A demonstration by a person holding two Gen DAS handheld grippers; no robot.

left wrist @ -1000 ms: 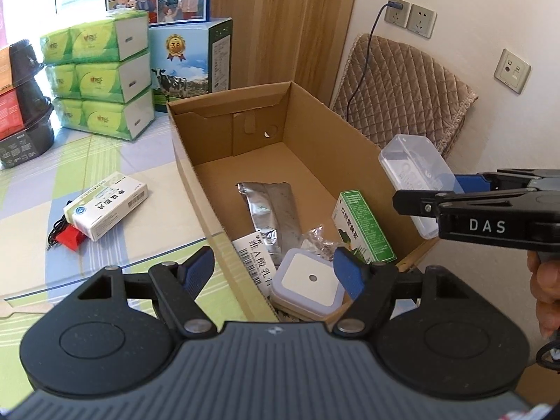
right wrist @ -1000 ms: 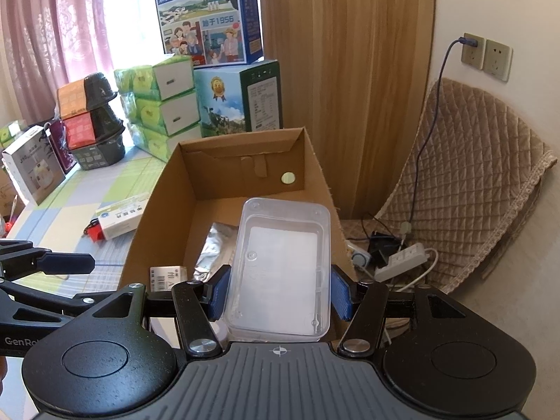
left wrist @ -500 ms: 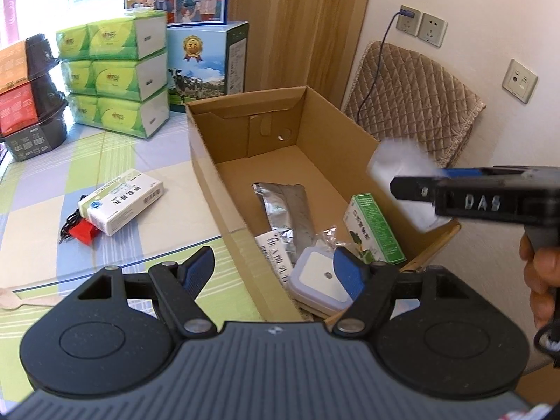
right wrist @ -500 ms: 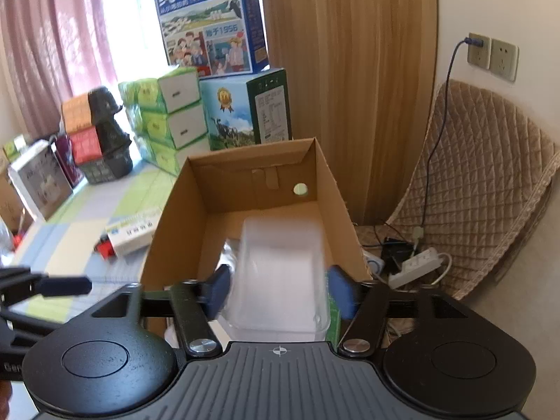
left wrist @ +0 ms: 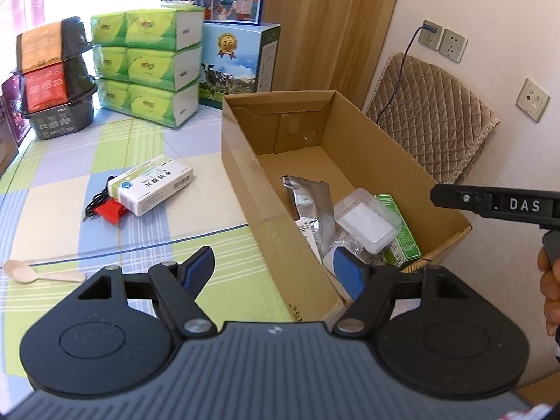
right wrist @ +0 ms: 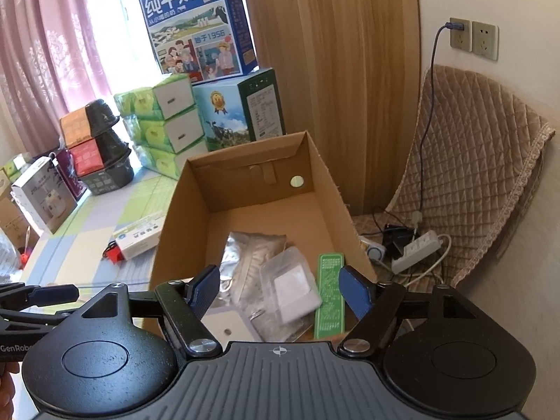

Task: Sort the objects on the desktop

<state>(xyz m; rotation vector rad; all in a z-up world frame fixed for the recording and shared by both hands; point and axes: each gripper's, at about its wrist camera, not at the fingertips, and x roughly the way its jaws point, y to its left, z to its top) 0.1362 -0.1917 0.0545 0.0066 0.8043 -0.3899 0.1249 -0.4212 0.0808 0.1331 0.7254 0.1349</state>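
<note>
In the middle of both wrist views I had the open cardboard box (left wrist: 245,189), standing at the right edge of the checked tabletop (left wrist: 70,182). Against the picture a second before, the big change was this: the clear plastic container (right wrist: 292,287), which had been clamped between my right gripper's pads above the box, now lay inside, low and centre in the right wrist view, resting on the silver foil pouch (right wrist: 245,255) and just beside the green carton (right wrist: 330,294). So I judged that item sorted.

My right gripper (right wrist: 280,287) had its jaws spread wide and empty, hanging above the box's near end. The left gripper (left wrist: 273,267) was likewise released and holding nothing; compared with the earlier picture it sat further back and left, straddling the box's near corner.

Left of the box, mid-frame in the left wrist view, the white medicine box (left wrist: 150,183) lay on a red item with a black cord (left wrist: 105,206), and a wooden spoon (left wrist: 38,273) sat at lower left. These, I reckoned, remained to be sorted.
</note>
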